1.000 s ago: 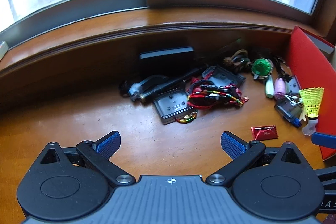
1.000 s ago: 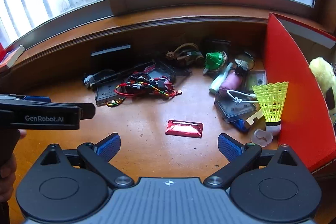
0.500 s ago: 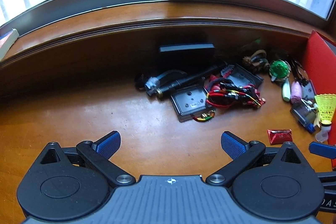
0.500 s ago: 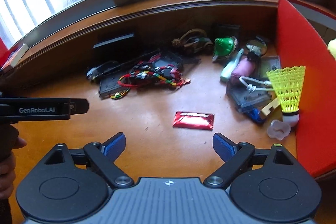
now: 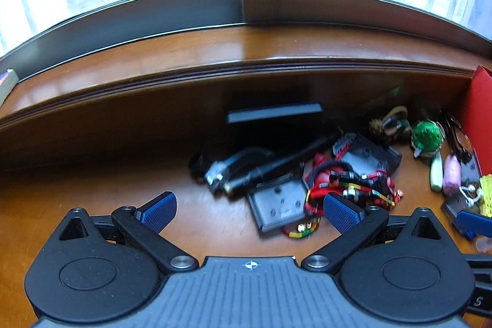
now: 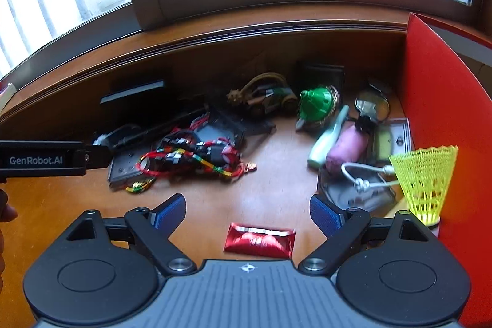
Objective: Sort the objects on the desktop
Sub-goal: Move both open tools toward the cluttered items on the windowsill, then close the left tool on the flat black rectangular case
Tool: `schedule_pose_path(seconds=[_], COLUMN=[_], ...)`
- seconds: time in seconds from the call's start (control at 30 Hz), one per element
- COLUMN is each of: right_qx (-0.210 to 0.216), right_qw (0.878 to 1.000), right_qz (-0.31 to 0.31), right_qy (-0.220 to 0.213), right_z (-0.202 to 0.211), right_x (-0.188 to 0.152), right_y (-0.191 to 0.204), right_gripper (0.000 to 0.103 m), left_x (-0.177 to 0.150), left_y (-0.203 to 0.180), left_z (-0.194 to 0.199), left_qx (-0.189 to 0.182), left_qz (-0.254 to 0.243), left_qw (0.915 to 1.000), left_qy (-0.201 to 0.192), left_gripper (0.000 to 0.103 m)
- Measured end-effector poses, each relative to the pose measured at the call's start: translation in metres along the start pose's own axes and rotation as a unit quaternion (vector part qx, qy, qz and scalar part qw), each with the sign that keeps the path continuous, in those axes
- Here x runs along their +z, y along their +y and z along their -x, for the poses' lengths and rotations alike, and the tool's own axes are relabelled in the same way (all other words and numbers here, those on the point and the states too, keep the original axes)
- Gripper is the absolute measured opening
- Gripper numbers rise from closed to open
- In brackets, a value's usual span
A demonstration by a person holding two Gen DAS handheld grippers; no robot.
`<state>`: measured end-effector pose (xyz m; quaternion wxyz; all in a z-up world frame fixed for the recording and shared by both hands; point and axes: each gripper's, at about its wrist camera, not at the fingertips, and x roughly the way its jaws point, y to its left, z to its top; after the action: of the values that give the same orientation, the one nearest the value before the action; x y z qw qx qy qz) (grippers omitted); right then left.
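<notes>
1. Left gripper (image 5: pixel 249 206): jaws spread wide and empty, ribbed blue pads, above the glossy wooden tabletop (image 5: pixel 92 192).
2. Right gripper (image 6: pixel 247 212): jaws spread wide, holding nothing; a crinkled red foil packet (image 6: pixel 259 239) lies flat on the tabletop between them, near 6 o'clock.
3. Tangled red, yellow and green wire bundle (image 6: pixel 196 157): lies at 10 o'clock of the packet, draped over flat dark grey plastic plates (image 5: pixel 278 203).
4. Green ridged cone-shaped toy (image 6: pixel 316 103): at 12 o'clock, beside a pale green tube (image 6: pixel 327 137) and a pink fuzzy cylinder (image 6: pixel 347 148).
5. Yellow mesh shuttlecock (image 6: pixel 426 179): upright at 3 o'clock, against a smooth red panel (image 6: pixel 446 112).
6. Black rectangular box (image 5: pixel 273 116): at 12 o'clock, under the window ledge.
</notes>
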<state>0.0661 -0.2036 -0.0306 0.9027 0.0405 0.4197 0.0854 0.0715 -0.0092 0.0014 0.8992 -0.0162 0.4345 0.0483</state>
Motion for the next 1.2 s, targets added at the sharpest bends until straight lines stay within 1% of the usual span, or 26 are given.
schedule_pose_path(seconds=[0.1, 0.2, 0.33, 0.43, 0.67, 0.83, 1.07, 1.17, 1.2], right_qx=[-0.007, -0.012, -0.019, -0.024, -0.025, -0.023, -0.02, -0.02, -0.02], right_qw=[1.0, 1.0, 1.0, 1.0, 1.0, 1.0, 1.0, 1.0, 1.0], right_qz=[-0.001, 0.0, 0.002, 0.008, 0.016, 0.015, 0.015, 0.016, 0.017], right_qy=[-0.002, -0.003, -0.005, -0.004, -0.001, 0.002, 0.007, 0.007, 0.006], right_z=[-0.009, -0.016, -0.023, -0.028, -0.034, -0.038, -0.043, -0.044, -0.044], right_x=[0.006, 0.009, 0.012, 0.013, 0.016, 0.019, 0.023, 0.023, 0.024], right_y=[0.0, -0.001, -0.002, -0.002, -0.004, -0.006, -0.007, -0.008, -0.008], right_gripper=[0.089, 0.089, 0.089, 0.089, 0.089, 0.089, 0.089, 0.089, 0.089], left_x=[0.008, 0.016, 0.023, 0.024, 0.022, 0.026, 0.016, 0.012, 0.01], left_y=[-0.004, -0.012, -0.022, -0.027, -0.04, -0.041, -0.04, -0.04, -0.04], left_z=[-0.009, -0.018, -0.036, -0.048, -0.059, -0.069, -0.069, -0.069, -0.069], left_qx=[0.004, 0.023, 0.031, 0.035, 0.05, 0.052, 0.049, 0.048, 0.047], left_qz=[0.002, 0.0, 0.014, 0.033, 0.035, 0.039, 0.028, 0.024, 0.022], left_qw=[1.0, 0.9994, 0.9987, 0.9971, 0.9935, 0.9931, 0.9935, 0.9937, 0.9937], left_qy=[-0.006, -0.025, -0.039, -0.059, -0.096, -0.098, -0.099, -0.099, -0.099], left_gripper=[0.103, 0.103, 0.103, 0.103, 0.103, 0.103, 0.103, 0.099, 0.099])
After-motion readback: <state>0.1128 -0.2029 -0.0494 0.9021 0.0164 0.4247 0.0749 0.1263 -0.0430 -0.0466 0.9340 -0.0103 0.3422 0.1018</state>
